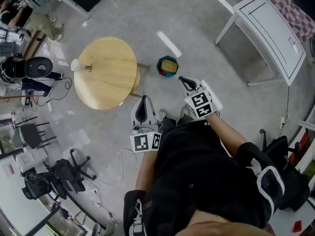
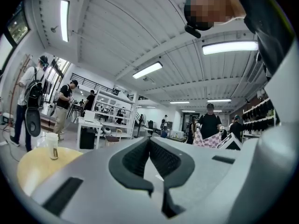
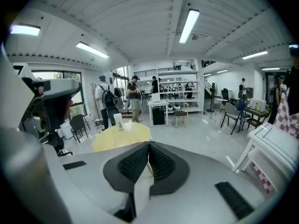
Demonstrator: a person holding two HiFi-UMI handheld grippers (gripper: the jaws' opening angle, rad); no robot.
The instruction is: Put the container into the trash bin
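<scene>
The container (image 1: pixel 76 65) is a white cup with a brown band, upright at the left edge of a round wooden table (image 1: pixel 108 77). It also shows in the left gripper view (image 2: pixel 52 145) and, far off, in the right gripper view (image 3: pixel 120 121). A teal trash bin (image 1: pixel 167 66) with a yellowish inside stands on the floor right of the table. My left gripper (image 1: pixel 143 99) (image 2: pixel 149 140) is shut and empty, near the table's front right edge. My right gripper (image 1: pixel 182 78) (image 3: pixel 148 144) is shut and empty, just right of the bin. Both are well apart from the cup.
A white folding table (image 1: pixel 268 33) (image 3: pixel 275 148) stands at the right. Chairs, cables and equipment (image 1: pixel 29 68) crowd the left side. People stand in the background (image 2: pixel 27 101), one holding a checked cloth (image 2: pixel 209 138). Grey floor lies between table and bin.
</scene>
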